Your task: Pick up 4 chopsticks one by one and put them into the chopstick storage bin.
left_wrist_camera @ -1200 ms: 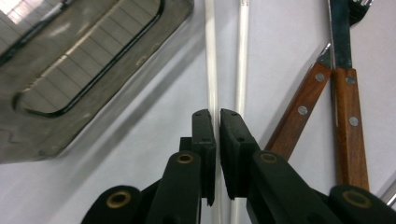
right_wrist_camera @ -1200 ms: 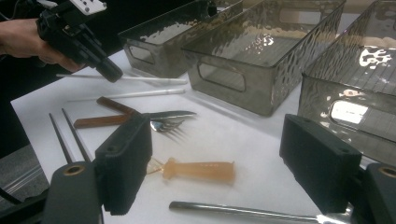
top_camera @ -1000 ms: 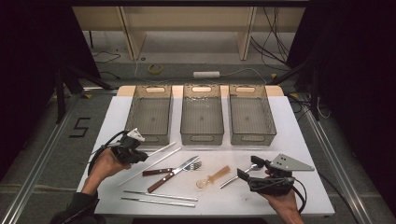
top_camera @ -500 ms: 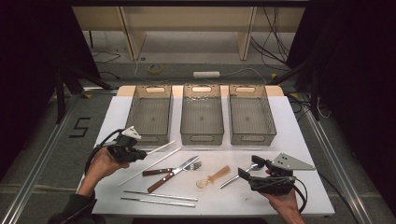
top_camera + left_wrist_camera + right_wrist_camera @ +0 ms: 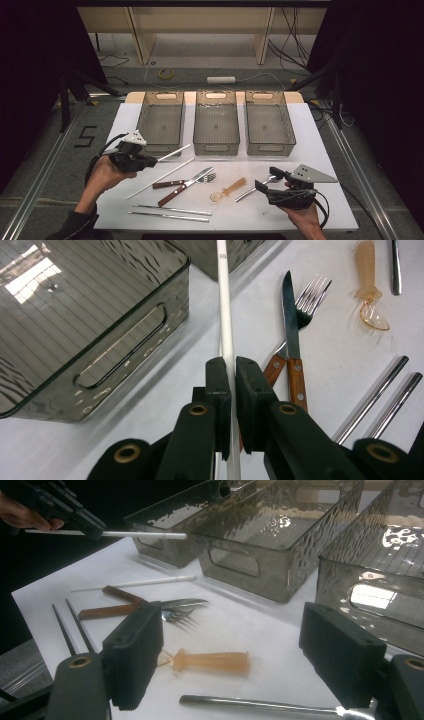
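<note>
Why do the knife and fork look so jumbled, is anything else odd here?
The wooden-handled knife lies crossed over the fork, not side by side. The left gripper holds one white chopstick in the air; its twin lies on the table. Nothing looks spilled or broken.

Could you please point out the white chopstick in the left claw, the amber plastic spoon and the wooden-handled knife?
White chopstick (image 5: 226, 315), left gripper view, on its shaft above the pads.
Amber plastic spoon (image 5: 234, 187), high view, on its handle.
Wooden-handled knife (image 5: 297, 385), left gripper view, on its wooden handle.
</note>
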{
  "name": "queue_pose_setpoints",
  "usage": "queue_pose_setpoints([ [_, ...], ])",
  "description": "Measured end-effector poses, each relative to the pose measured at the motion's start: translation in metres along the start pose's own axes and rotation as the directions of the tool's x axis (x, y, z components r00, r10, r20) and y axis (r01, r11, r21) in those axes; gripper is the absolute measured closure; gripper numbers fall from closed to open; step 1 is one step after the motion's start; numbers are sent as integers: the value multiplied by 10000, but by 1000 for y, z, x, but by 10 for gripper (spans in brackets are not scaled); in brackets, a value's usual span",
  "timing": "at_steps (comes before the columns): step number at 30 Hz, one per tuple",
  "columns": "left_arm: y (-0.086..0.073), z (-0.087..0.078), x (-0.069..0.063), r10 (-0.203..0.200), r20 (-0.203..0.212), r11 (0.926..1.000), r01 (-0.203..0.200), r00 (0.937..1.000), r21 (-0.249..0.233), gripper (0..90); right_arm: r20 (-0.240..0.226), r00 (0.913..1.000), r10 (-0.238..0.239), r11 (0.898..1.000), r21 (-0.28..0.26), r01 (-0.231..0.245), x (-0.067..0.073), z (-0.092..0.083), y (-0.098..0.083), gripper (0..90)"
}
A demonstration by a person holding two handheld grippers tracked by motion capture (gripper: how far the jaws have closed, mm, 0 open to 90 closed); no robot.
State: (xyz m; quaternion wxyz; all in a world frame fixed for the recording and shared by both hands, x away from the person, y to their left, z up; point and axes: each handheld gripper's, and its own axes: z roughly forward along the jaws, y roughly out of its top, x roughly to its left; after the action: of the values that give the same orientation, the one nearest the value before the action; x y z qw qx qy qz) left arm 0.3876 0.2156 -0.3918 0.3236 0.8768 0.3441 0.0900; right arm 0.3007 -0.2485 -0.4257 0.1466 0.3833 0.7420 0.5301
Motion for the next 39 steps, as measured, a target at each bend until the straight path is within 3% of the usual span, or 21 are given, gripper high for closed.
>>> queue_pose_setpoints([
  [3,3,-4,2,-39,10,9999,39,10000,-162,845,30,10000,41,10000,40,-41,-1,0,-1,266],
  [12,8,-11,24,-555,-581,9956,508,9968,-789,845,87,9998,168,9998,90,-169,-4,2,-1,266],
  [15,10,-14,33,-895,-771,9899,801,9930,-1170,845,56,9999,159,9998,120,-160,-4,2,-1,266],
  [17,13,-13,40,-1139,-592,9845,1047,9917,-1404,845,21,9999,163,9998,84,-163,-4,2,-1,266],
  [18,14,-12,42,-1189,-699,9837,1079,9904,-1436,845,-17,9999,162,9999,29,-162,-4,2,-1,266],
  [22,21,-10,53,-1574,-810,9748,1417,9842,-1725,844,-69,9999,151,9999,-9,-151,-4,2,-1,264],
  [25,27,-6,63,-1765,-1165,9703,1528,9774,-1875,845,-90,9998,159,9999,-18,-160,-3,2,-1,264],
  [27,30,-3,70,-2043,-1128,9621,1782,9724,-2066,845,-93,9998,156,9999,-18,-156,-3,2,-1,264],
  [29,33,0,77,-2172,-1301,9602,1878,9674,-2069,845,-111,9998,172,9998,-17,-172,-4,2,-1,264],
  [36,39,14,98,-2771,-1333,9473,2473,9515,-2037,844,-189,9996,209,9998,-20,-209,-3,1,-1,262],
  [39,40,18,105,-2865,-1368,9447,2559,9482,-2050,845,-182,9996,214,9998,-16,-214,-4,1,-1,262],
])
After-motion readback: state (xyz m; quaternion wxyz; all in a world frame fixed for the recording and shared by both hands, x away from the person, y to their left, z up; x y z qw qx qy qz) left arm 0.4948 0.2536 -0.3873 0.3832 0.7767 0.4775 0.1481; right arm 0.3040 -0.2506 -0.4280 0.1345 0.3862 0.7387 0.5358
